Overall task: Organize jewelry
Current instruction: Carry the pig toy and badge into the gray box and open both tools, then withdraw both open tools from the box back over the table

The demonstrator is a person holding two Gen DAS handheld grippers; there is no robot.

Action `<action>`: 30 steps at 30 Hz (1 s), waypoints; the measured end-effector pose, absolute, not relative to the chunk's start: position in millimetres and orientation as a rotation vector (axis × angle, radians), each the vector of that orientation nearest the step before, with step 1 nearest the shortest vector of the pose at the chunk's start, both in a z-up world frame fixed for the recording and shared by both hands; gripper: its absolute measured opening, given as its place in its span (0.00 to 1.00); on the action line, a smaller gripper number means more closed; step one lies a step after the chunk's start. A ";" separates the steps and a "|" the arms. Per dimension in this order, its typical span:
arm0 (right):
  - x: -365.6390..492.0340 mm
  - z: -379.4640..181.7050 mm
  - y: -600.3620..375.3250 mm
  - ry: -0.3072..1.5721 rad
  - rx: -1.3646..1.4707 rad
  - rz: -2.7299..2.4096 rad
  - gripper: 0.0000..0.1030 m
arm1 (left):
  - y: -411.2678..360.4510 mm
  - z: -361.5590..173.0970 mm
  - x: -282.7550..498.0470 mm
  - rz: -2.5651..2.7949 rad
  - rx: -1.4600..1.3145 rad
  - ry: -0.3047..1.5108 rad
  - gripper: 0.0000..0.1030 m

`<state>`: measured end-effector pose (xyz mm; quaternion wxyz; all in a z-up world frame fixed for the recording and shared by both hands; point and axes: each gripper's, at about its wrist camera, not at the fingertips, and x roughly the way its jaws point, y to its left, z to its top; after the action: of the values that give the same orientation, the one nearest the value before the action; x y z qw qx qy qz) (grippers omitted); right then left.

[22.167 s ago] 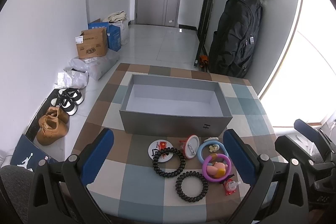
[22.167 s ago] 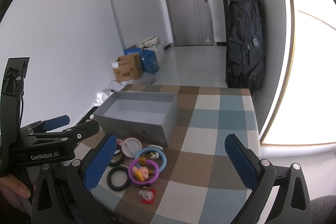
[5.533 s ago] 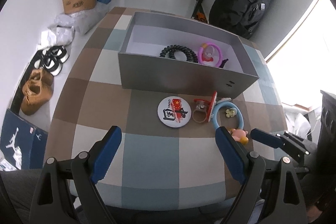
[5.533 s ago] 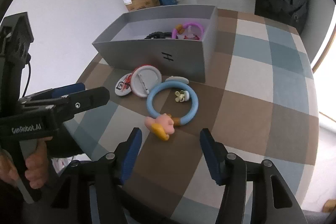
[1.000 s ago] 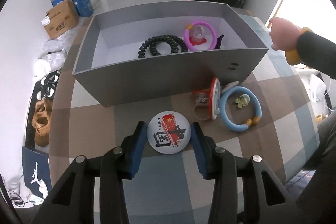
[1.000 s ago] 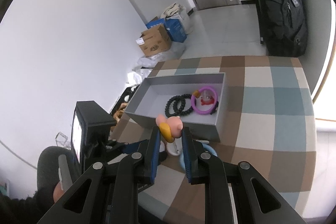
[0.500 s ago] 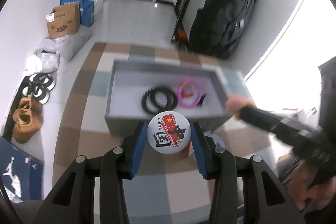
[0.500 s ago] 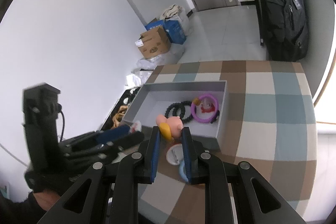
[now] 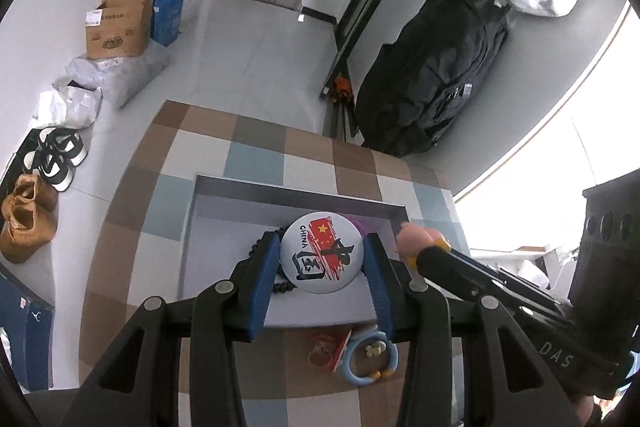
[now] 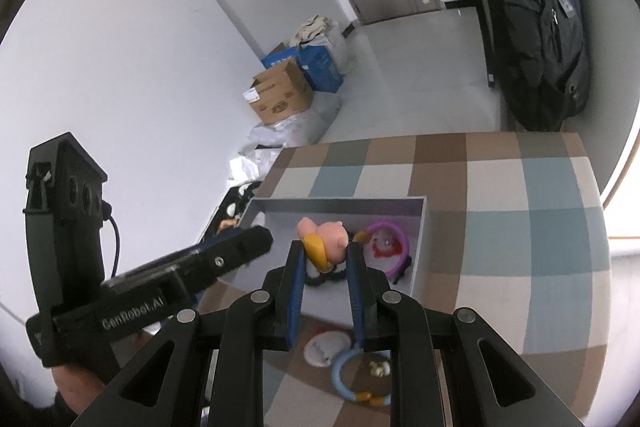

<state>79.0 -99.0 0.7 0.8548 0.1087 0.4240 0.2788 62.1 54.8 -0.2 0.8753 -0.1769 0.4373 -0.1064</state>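
My left gripper (image 9: 322,255) is shut on a round white badge (image 9: 322,254) with a red flag print and holds it high over the grey box (image 9: 296,189). My right gripper (image 10: 323,254) is shut on a pink and yellow charm (image 10: 322,239), also above the grey box (image 10: 423,227). The charm shows in the left wrist view (image 9: 416,239) at the right gripper's tip. In the box lie a purple ring (image 10: 390,249) and black bead bracelets (image 9: 280,285), partly hidden. On the table in front of the box lie a blue ring (image 9: 370,359) and a red-rimmed badge (image 9: 326,349).
The table carries a brown, blue and white checked cloth (image 9: 256,155). A black backpack (image 9: 432,75) leans on the wall beyond it. Cardboard boxes (image 9: 116,27), bags and shoes (image 9: 28,219) lie on the floor to the left.
Both grippers have risen and moved forward over the box, each keeping its item. The left gripper lifted the flag badge off the table a second ago.
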 end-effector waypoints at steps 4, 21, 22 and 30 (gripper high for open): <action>89.3 -4.5 -98.2 0.916 0.235 0.577 0.19 | 50.9 -5.3 66.9 -0.211 -0.340 0.940 0.36; 109.1 -21.6 -103.6 0.980 0.274 0.552 0.21 | 52.3 -14.2 83.4 -0.224 -0.400 0.990 0.37; 108.3 -19.6 -104.3 0.972 0.271 0.551 0.22 | 52.0 -15.6 84.6 -0.245 -0.419 1.001 0.40; 102.8 -2.0 -120.7 0.905 0.314 0.548 0.50 | 50.7 -11.1 80.3 -0.234 -0.412 0.995 0.69</action>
<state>102.8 -120.7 -2.0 0.8516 0.1490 0.4301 0.2601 80.3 50.7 -11.1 0.8521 -0.1956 0.4726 -0.1111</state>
